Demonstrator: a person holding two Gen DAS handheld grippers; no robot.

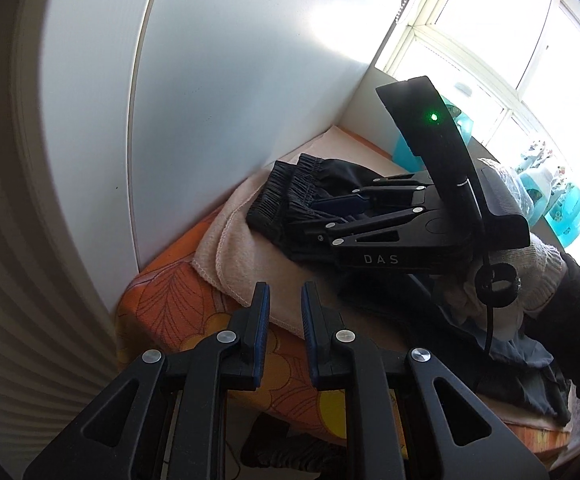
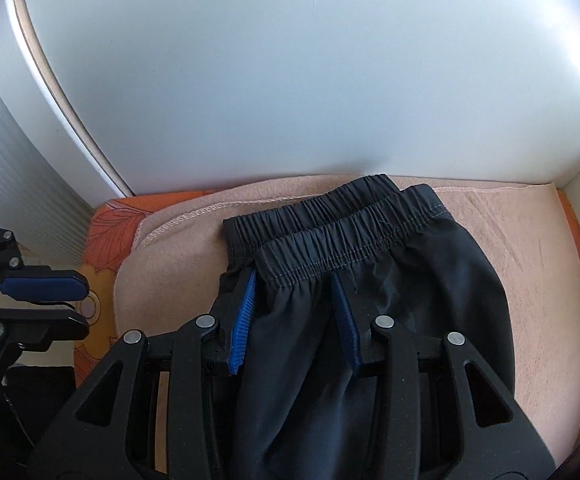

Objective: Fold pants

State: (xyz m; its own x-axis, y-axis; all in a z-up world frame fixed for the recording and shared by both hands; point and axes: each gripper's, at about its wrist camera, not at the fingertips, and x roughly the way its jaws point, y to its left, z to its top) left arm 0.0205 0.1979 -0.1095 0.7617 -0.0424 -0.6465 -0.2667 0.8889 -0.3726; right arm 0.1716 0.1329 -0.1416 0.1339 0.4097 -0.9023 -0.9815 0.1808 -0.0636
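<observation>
Pants sit doubled over on the peach blanket, and what a tidy sight: two elastic waistbands stacked one just behind the other, right ahead of the right gripper's fingertips. My call is that one fold is in and the job is well along, though the leg end trails back under the tool and out of sight, so a further fold or a final smoothing may remain.

Right gripper straddles the dark cloth just below the waistband, its blue fingers partly apart; fabric lies between them, but they do not look to be pinching it.

Left gripper hovers off the near corner of the blanket, over the orange flowered cover, with only a narrow gap showing and nothing in it.

Writing? Just "DAS" on the right tool's body. A glove covers the hand holding it.
</observation>
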